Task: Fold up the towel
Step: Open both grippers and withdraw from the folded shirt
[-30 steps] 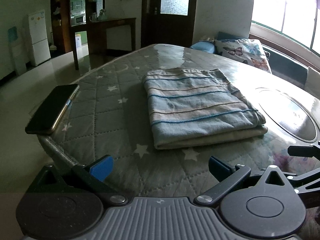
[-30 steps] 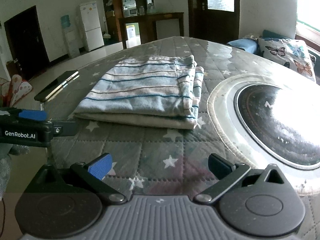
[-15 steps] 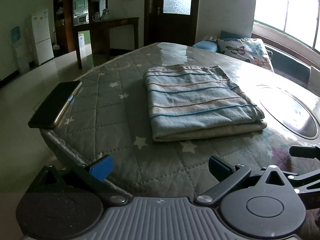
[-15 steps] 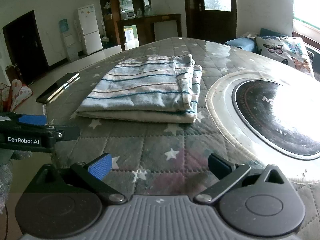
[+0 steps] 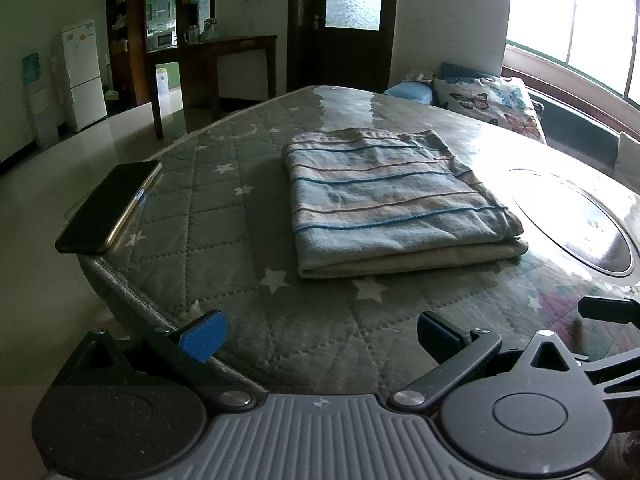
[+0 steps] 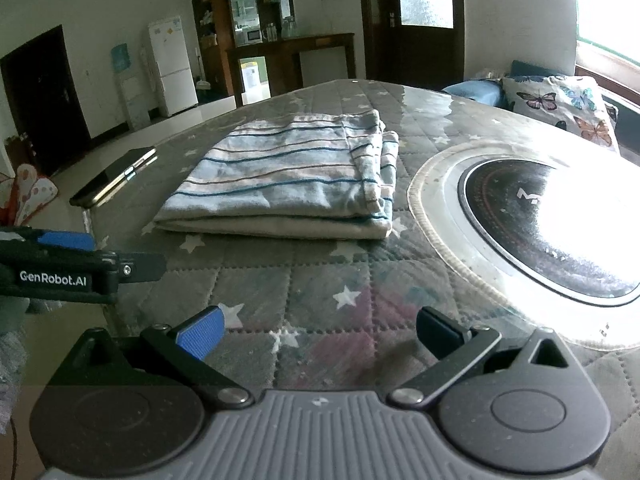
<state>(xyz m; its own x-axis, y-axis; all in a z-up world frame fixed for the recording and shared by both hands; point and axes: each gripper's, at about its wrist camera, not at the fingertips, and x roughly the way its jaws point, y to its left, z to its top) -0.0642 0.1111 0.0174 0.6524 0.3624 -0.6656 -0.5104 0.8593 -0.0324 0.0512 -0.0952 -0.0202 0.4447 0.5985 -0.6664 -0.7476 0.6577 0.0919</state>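
Note:
A striped blue and beige towel (image 5: 396, 200) lies folded into a thick rectangle on the quilted star-patterned table cover (image 5: 224, 240). The right wrist view has the same towel (image 6: 292, 184) ahead and left of centre. My left gripper (image 5: 318, 334) hovers open over the near table edge, well short of the towel, nothing between its fingers. My right gripper (image 6: 318, 332) is open too, above the cover in front of the towel. The left gripper's body (image 6: 60, 272) shows at the left edge of the right wrist view.
A dark phone (image 5: 108, 208) lies at the table's left edge, partly overhanging. A round black cooktop with a pale ring (image 6: 536, 232) is set into the table right of the towel. Butterfly-print cushions (image 5: 492, 100) sit beyond the table by the window.
Both grippers have drawn back and slightly up from the towel, so it looks a little farther and smaller. The towel and phone have not moved. Both stay open.

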